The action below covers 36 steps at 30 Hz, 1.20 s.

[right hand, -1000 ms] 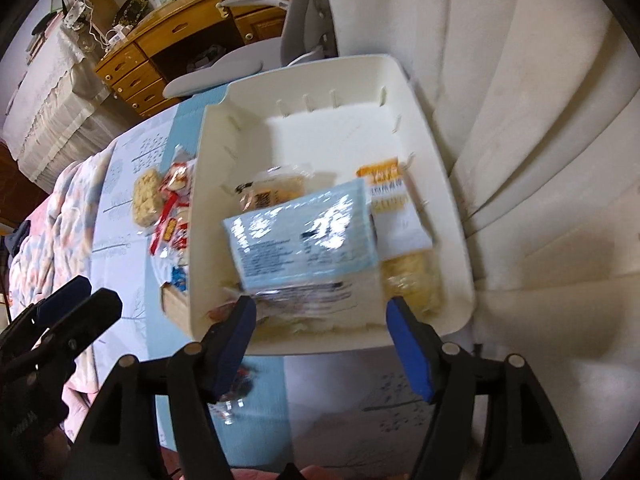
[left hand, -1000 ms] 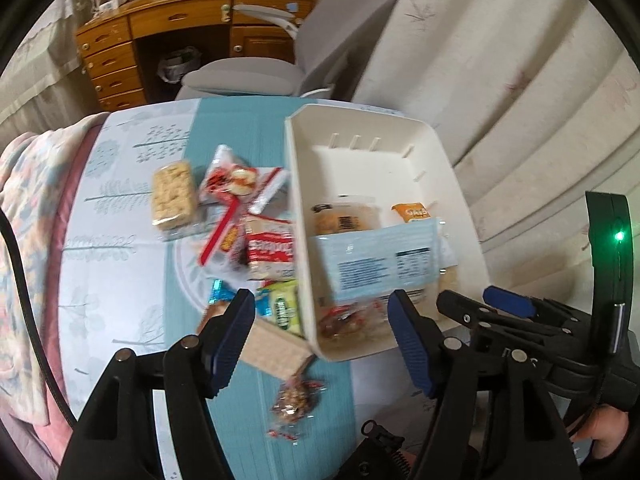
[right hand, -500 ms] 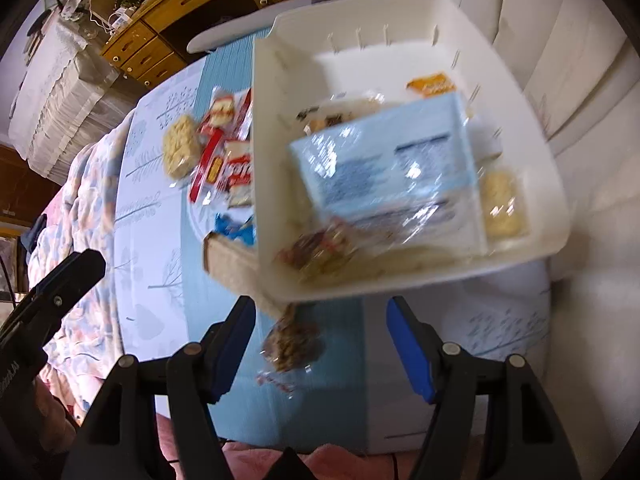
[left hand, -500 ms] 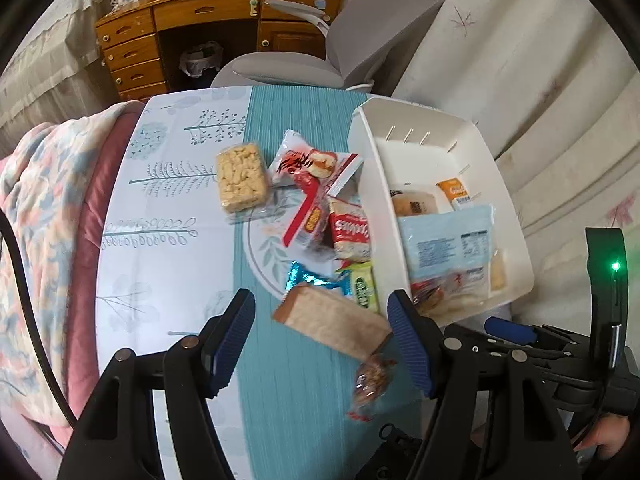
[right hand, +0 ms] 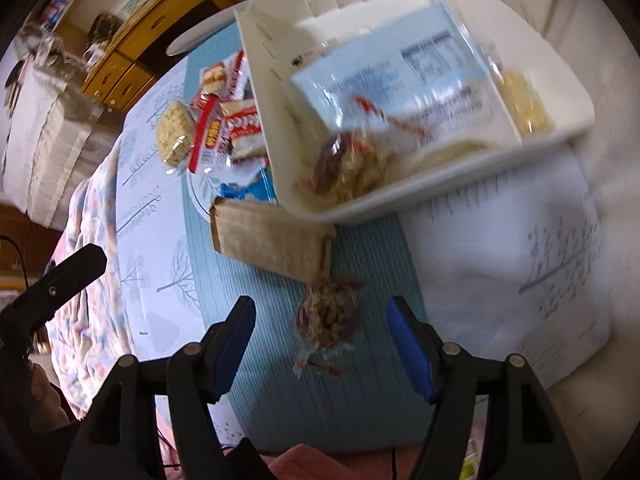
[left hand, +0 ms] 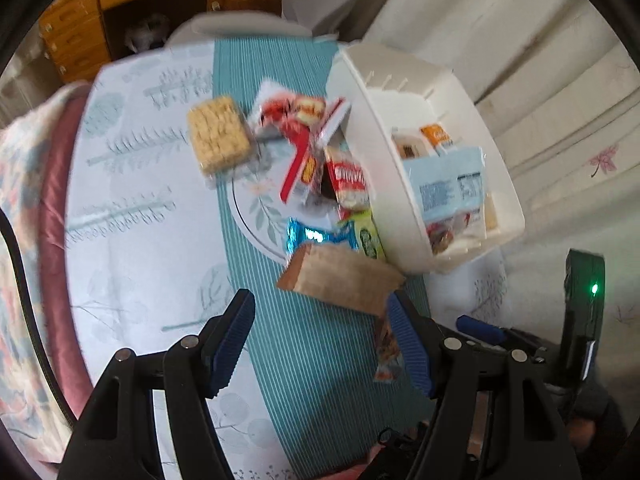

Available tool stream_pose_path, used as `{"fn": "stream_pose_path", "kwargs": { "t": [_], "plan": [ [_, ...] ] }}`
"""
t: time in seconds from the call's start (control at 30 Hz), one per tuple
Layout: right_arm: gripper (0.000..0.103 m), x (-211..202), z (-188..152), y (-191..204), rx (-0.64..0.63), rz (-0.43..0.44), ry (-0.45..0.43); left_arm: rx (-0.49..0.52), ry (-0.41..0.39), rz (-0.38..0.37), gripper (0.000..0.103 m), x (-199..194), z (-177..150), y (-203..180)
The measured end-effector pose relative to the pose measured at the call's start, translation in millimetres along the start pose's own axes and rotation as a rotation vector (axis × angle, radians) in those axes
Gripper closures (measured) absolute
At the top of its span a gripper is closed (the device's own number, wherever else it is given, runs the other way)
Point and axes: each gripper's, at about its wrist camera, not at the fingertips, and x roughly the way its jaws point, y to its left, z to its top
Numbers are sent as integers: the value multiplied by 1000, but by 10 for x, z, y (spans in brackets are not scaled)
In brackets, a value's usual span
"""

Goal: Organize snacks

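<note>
White plastic forms the bin (left hand: 420,168) that receives the snacks. In the left wrist view we find it at the right edge of the table (left hand: 132,240), already loaded with a pale blue packet (left hand: 452,184), an orange-labelled packet (left hand: 438,136) and several smaller wrapped items whose kind we cannot make out. We judge the task partly done. Outside the bin, on the teal table runner (left hand: 320,360), we count what is left: a cracker block in clear wrap (left hand: 219,136), a cluster of red-and-white packets (left hand: 316,148), a blue foil packet (left hand: 308,236), a green packet (left hand: 368,236) and a brown paper packet (left hand: 340,280) nearest the camera. The left gripper (left hand: 320,336) hangs above the runner with its jaws apart and nothing between them; the brown packet lies just beyond its tips.

In the right wrist view we see the bin (right hand: 460,176) from its near end, the pale blue packet (right hand: 400,76) lying on top of its contents. The brown paper packet (right hand: 272,236) touches or tucks under the near rim; blur prevents a firm reading. A small clear bag of nut mix (right hand: 328,312) lies on the runner just ahead of the right gripper (right hand: 320,340), whose jaws are also spread and empty. We judge this bag the likeliest next pick for the right hand, and roughly half of the visible snacks remain to be placed.
</note>
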Motion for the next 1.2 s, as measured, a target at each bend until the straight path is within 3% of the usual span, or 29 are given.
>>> {"fn": "stream_pose_path", "kwargs": {
  "t": [0.13,0.37,0.77,0.87,1.2],
  "plan": [
    [34,148,-155,-22,69,-28,12,-37,114,-34,35,262,53,123],
    [34,342,-313,-2,125,-70,24,-82,216,-56,35,629,163,152],
    [35,618,-452,32,112,-108,70,-343,321,-98,35,1215,350,193],
    [35,662,-448,24,98,-118,76,-385,326,-73,35,1305,369,176],
    [35,667,-296,61,-15,-132,-1,-535,405,-39,31,1661,312,124]
  ]
}}
